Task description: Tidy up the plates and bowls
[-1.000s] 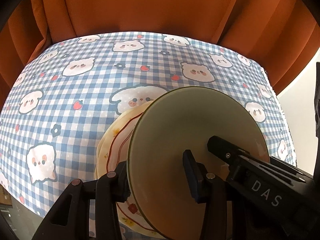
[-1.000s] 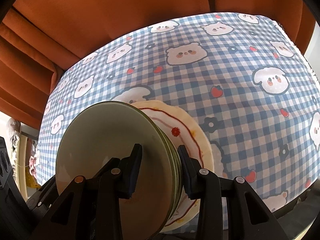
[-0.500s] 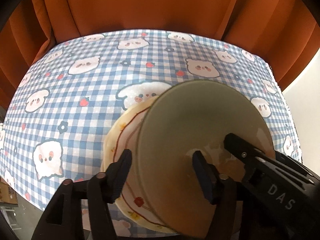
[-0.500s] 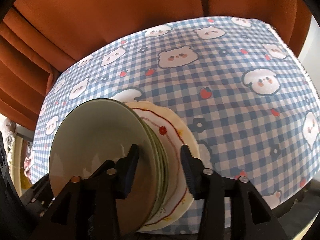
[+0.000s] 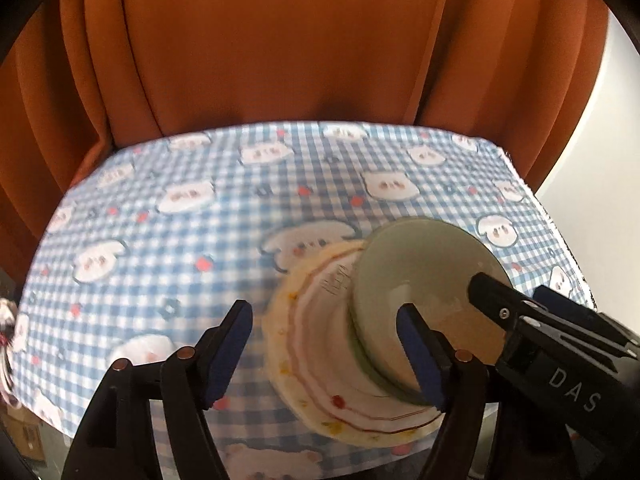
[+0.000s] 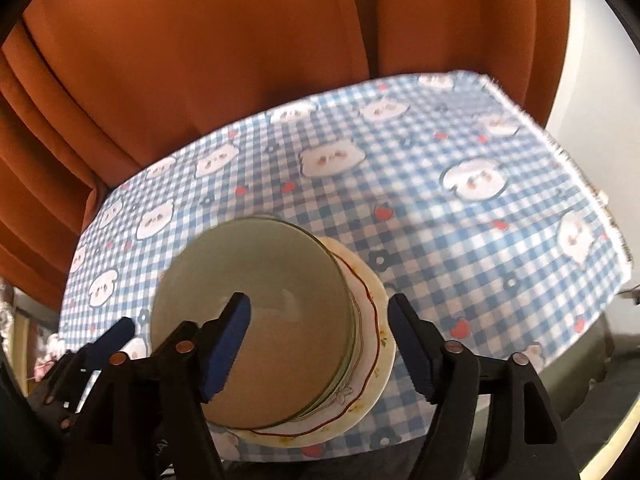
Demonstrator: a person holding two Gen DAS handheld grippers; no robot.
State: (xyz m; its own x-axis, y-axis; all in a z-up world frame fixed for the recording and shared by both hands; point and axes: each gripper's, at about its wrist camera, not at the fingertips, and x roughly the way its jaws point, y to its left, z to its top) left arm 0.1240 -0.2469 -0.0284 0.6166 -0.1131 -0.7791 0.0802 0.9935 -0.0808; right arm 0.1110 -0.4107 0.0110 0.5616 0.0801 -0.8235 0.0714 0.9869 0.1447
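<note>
My left gripper (image 5: 326,344) has just let its jaws spread and grips nothing; its blue pads (image 5: 230,346) stand clear to either side of the near left rim of the stack, which sits partly between them without being pressed. My right gripper (image 6: 318,350) has likewise just been opening and is released: in the right wrist view one pad hangs over the green bowl's hollow, the other outside the plate's right rim, and neither touches the crockery as far as I can see. In the left wrist view the right gripper's black body, marked DAS, comes in from the lower right, with its finger tip over the bowl's far right side.

The green bowl (image 6: 256,312) sits upright on top of the stack, nested on what look like further green rims just beneath it; I cannot tell how many. Under those lies the cream plate (image 5: 316,344), with a wavy red line and small fruit prints, flat on the cloth.

The stack rests close to the near edge of the tabletop, roughly midway along it. The tabletop carries a blue checked tablecloth (image 6: 460,240) printed with white bears, strawberries and dark flowers. Behind the far edge hangs an orange curtain (image 5: 280,48), with a pale wall (image 5: 600,112) at the right. Both views are somewhat blurred.
</note>
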